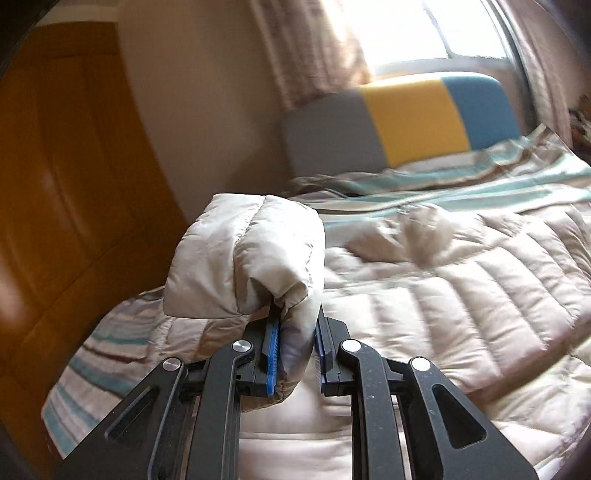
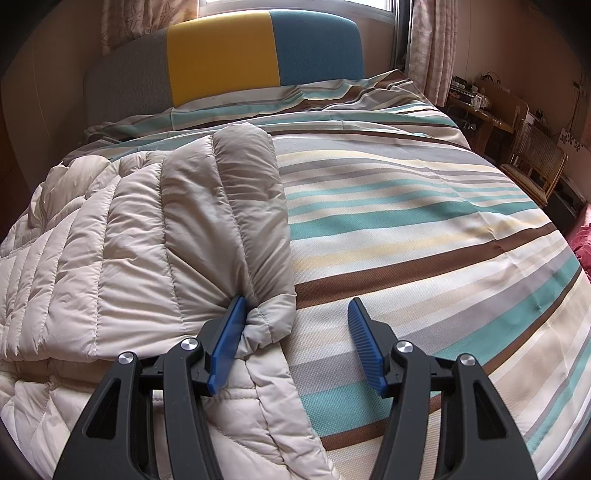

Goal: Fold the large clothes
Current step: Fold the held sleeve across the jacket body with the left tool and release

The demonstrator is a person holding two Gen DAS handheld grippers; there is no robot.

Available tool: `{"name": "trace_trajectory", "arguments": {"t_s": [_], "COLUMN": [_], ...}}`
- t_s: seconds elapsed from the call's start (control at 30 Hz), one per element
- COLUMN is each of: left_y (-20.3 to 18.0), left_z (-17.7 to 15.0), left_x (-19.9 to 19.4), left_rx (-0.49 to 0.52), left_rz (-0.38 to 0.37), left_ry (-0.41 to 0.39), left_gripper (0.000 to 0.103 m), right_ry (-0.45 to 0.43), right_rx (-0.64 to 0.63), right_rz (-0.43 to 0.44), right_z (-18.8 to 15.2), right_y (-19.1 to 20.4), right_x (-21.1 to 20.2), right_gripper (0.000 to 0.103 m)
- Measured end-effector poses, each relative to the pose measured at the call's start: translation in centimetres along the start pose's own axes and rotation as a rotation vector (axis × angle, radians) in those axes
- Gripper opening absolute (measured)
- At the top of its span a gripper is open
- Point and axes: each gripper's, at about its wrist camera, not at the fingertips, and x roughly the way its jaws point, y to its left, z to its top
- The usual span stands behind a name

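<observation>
While the left gripper [image 1: 297, 341] clamps the end of one sleeve [image 1: 247, 258] of a pale beige puffer jacket [image 1: 443, 295], the rest of the jacket lies spread over a bed [image 2: 424, 229] with a striped cover. The blue pads [image 1: 272, 354] of this gripper press on the cuff from both sides with only the fabric between them, and the sleeve stands up in front of the camera in a bulging, quilted loop, lifted clear of the jacket's body below. Beyond it, the body stretches to the right across the cover, its stitched rows blurred in the left wrist view. A wooden wardrobe [image 1: 66, 177] fills the left side of that view, and a headboard [image 1: 406, 118] in grey, yellow and blue stands at the far end of the bed under a bright window [image 1: 436, 33] with curtains.

In the right wrist view, the right gripper [image 2: 297, 345] hangs low over the bed with its jaws about half spread and nothing gripped between them. Its left pad touches the cuff of the other sleeve [image 2: 236, 221], which lies folded along the jacket's edge, running from near the pillow end down to the gripper. Its right pad hangs over the bare striped cover, apart from the jacket. The jacket covers the left part of the bed in this view, and the right part shows only stripes in teal, brown, cream and grey. A chair [image 2: 535, 166] and a cluttered desk [image 2: 480, 107] stand by the wall to the right of the bed.
</observation>
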Motion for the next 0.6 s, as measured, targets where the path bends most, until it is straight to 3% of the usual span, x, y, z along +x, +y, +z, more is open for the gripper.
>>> {"name": "trace_trajectory", "arguments": {"t_s": [0.3, 0.33, 0.4, 0.43, 0.47, 0.53, 0.6], "left_y": [-8.4, -9.1, -10.1, -10.4, -10.4, -10.2, -9.4], "left_z": [-0.6, -0.8, -1.1, -1.2, -1.3, -1.4, -1.2], "left_x": [0.6, 0.7, 0.4, -0.1, -1.2, -3.1, -4.1], "left_rx": [0.2, 0.224, 0.257, 0.265, 0.275, 0.291, 0.28], "left_rz": [-0.128, -0.141, -0.204, -0.226, -0.243, -0.27, -0.292], "left_ry": [0.066, 0.079, 0.079, 0.062, 0.019, -0.05, -0.065], "left_gripper": [0.017, 0.026, 0.055, 0.077, 0.089, 0.09, 0.09], "right_ry": [0.0, 0.0, 0.001, 0.001, 0.001, 0.001, 0.002], "right_rx": [0.001, 0.002, 0.002, 0.003, 0.002, 0.003, 0.005], "right_rz": [0.002, 0.002, 0.002, 0.002, 0.001, 0.001, 0.004], "right_z": [0.0, 0.0, 0.0, 0.0, 0.0, -0.1, -0.1], "right_y": [-0.1, -0.1, -0.1, -0.1, -0.1, -0.1, -0.1], "right_x": [0.0, 0.0, 0.0, 0.0, 0.0, 0.1, 0.1], "right_gripper": [0.057, 0.057, 0.057, 0.057, 0.058, 0.058, 0.058]}}
